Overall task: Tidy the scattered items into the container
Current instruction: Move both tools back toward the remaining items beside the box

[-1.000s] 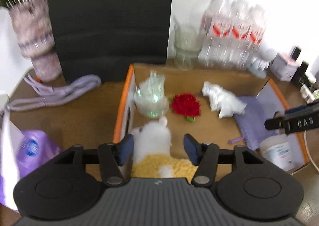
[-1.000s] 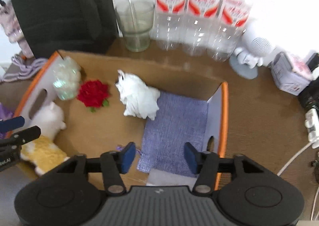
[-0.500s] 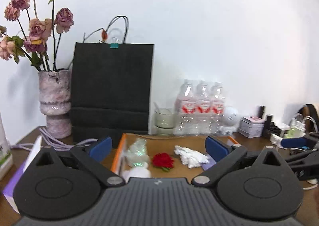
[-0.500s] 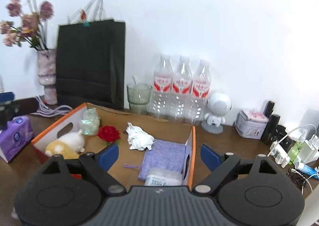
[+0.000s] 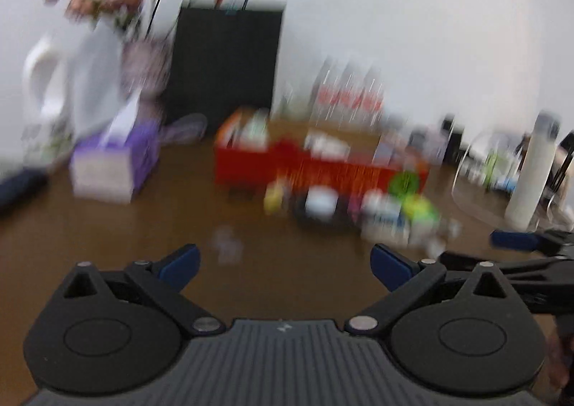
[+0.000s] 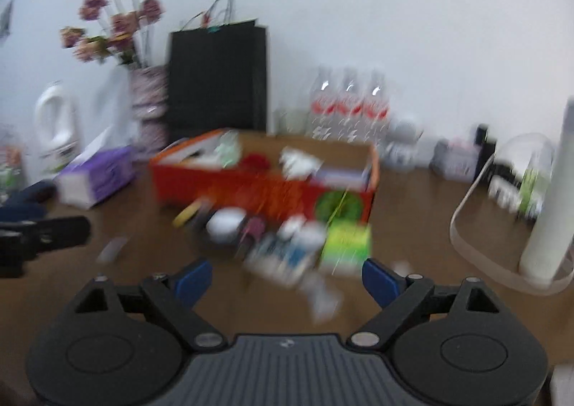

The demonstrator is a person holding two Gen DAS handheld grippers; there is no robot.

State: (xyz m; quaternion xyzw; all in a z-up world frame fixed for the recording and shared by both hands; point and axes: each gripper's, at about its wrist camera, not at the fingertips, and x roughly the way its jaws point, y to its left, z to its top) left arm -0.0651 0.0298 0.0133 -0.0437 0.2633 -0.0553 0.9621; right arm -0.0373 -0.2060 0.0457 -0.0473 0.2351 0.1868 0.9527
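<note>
Both views are motion-blurred. The orange-red cardboard box (image 6: 265, 190) stands mid-table and holds a red flower (image 6: 255, 160), a white crumpled item (image 6: 297, 160) and other things; it also shows in the left wrist view (image 5: 315, 169). Several scattered items lie on the table in front of it: a green box (image 6: 346, 244), a white round tub (image 6: 226, 221), a yellow item (image 6: 186, 215), a blue-white packet (image 6: 283, 259). My left gripper (image 5: 283, 264) is open and empty, back from the items. My right gripper (image 6: 285, 278) is open and empty just short of the packet.
A purple tissue box (image 6: 97, 176), a vase of dried roses (image 6: 149, 101), a black paper bag (image 6: 219, 79), water bottles (image 6: 349, 108) and a white jug (image 6: 57, 122) line the back. A white cylinder (image 6: 549, 198) and clear cover (image 6: 502, 212) stand right.
Both grippers have pulled back from over the box and dropped lower, jaws opened wide. The scattered items in front of the box have come into view.
</note>
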